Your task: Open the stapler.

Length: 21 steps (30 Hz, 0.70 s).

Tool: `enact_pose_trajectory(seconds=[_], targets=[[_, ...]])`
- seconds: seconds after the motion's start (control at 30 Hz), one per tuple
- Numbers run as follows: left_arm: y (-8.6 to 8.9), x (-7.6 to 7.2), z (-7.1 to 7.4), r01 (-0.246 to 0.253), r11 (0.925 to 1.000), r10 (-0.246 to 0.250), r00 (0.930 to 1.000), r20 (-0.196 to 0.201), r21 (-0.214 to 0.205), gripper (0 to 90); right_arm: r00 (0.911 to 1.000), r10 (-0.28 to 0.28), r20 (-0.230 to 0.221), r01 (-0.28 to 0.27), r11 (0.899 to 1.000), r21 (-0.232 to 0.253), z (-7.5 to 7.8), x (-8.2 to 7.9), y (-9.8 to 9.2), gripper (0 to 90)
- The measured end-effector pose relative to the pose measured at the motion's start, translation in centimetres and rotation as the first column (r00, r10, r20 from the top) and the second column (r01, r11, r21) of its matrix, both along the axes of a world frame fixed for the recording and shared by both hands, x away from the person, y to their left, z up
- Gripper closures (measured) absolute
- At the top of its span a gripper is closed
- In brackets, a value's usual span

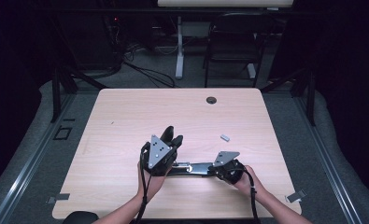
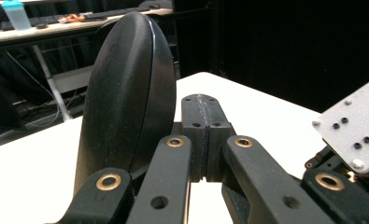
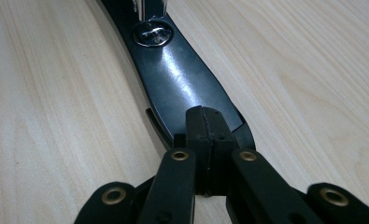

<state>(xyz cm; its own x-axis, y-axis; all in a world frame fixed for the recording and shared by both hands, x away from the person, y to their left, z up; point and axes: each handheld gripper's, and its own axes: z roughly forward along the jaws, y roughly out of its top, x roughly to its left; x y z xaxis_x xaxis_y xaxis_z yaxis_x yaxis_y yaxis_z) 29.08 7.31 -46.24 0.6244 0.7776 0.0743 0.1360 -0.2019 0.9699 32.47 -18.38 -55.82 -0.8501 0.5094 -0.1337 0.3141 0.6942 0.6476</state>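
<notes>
A black stapler-like tool lies hinged open near the table's front. Its flat glossy base (image 1: 191, 168) (image 3: 173, 65) rests on the wood and carries a round metal plate (image 3: 150, 33). Its rounded upper arm (image 1: 167, 134) (image 2: 126, 93) stands up. My left gripper (image 1: 177, 140) (image 2: 203, 105) is shut with its pads together, just right of the raised arm; nothing shows between them. My right gripper (image 1: 206, 169) (image 3: 204, 116) is also shut, its tips at the near end of the base. Whether they press on it I cannot tell.
A small grey piece (image 1: 225, 137) lies on the wooden table (image 1: 126, 112), right of the grippers. A cable hole (image 1: 211, 100) sits near the far edge. Beyond the table stand a black chair (image 1: 233, 42) and a desk leg (image 1: 179, 46).
</notes>
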Motion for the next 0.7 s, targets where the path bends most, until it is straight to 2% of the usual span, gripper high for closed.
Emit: enact_pose_trajectory(seconds=[0.7], targets=[[1.6, -0.2, 0.4, -0.034, 0.9994, 0.034, 0.9994, 0.011, -0.002, 90.0, 1.0000, -0.004, -0.002, 0.004, 1.000, 0.003, -0.1, -0.1, 0.1, 90.0]])
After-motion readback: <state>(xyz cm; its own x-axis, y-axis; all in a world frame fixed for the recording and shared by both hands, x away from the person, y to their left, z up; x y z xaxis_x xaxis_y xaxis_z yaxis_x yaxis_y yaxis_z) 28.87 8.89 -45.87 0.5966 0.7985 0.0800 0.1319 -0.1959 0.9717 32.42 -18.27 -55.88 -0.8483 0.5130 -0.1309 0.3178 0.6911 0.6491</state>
